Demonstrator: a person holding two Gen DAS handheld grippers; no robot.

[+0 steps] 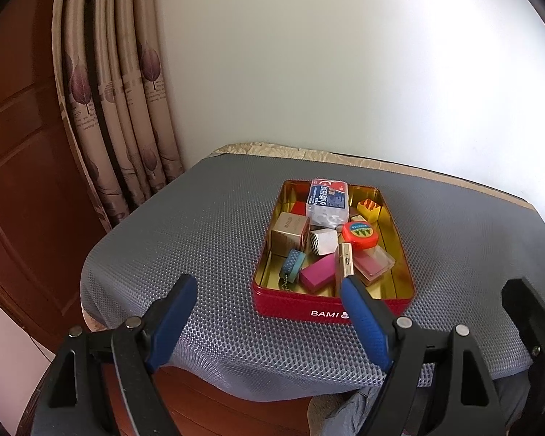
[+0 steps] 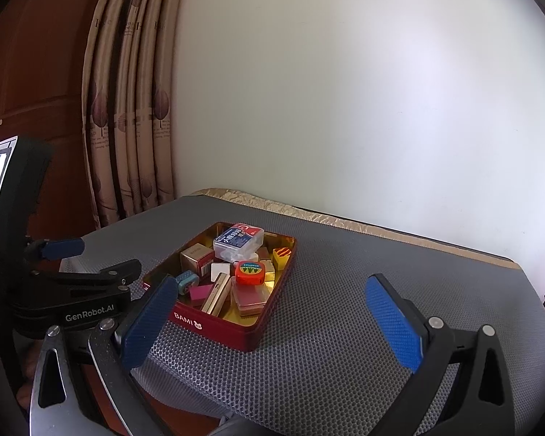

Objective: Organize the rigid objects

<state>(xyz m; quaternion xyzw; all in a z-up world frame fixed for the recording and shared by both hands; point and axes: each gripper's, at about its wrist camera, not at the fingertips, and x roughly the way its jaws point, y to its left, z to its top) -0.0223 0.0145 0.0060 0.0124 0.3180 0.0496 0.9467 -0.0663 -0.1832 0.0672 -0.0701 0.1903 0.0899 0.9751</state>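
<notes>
A red tin (image 1: 294,303) with a gold inside sits on a grey mesh mat (image 1: 185,239). It holds several small rigid things: a clear plastic box (image 1: 325,201), a tan carton (image 1: 290,231), an orange tape measure (image 1: 359,234), a pink block (image 1: 318,272) and a gold bar (image 1: 345,259). My left gripper (image 1: 269,287) is open and empty, just in front of the tin. My right gripper (image 2: 272,298) is open and empty, to the right of the tin (image 2: 214,330). The left gripper's fingers (image 2: 63,248) show at the left of the right wrist view.
The mat covers a small table against a white wall (image 1: 345,72). A patterned curtain (image 1: 120,109) and a brown wooden door (image 1: 18,181) stand at the left. The mat (image 2: 345,327) stretches right of the tin.
</notes>
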